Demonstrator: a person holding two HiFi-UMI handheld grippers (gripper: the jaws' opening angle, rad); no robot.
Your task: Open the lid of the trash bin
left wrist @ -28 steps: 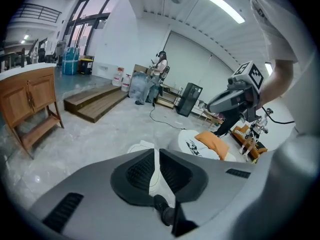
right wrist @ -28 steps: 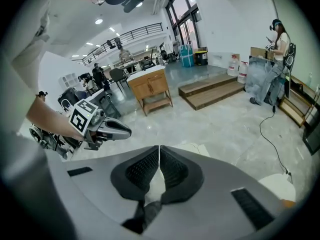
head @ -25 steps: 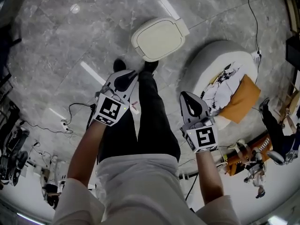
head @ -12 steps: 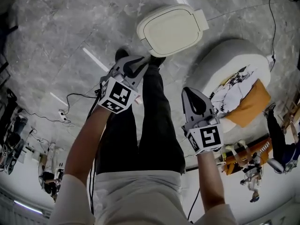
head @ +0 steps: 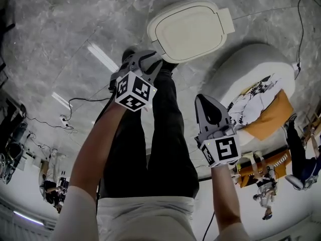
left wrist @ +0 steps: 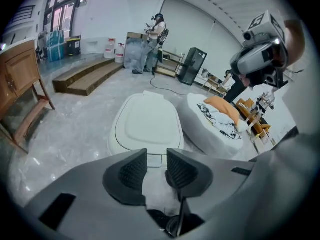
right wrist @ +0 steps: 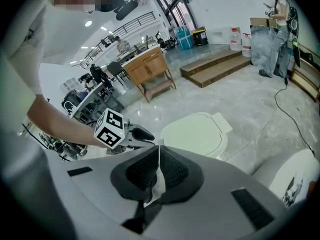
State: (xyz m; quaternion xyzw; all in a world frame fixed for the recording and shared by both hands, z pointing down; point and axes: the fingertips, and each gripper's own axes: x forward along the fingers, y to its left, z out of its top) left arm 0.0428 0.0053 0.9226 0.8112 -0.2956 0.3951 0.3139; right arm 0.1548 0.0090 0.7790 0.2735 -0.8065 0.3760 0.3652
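The floor [head: 55, 29] is glossy grey stone tile. Directly on it stand the cream bin [head: 189, 30], its lid down, and just beside it a white rounded pouf [head: 235, 64], while a black cable [head: 88, 100] trails across the floor on the bin's other side. Farther off, a low wooden step [left wrist: 87, 74] and a wooden cabinet [left wrist: 20, 79] on legs also rest on it.

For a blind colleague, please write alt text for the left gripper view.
The left gripper, jaws just opening with nothing between them, points at a cream trash bin, lid shut, on a grey floor beside a white round seat.
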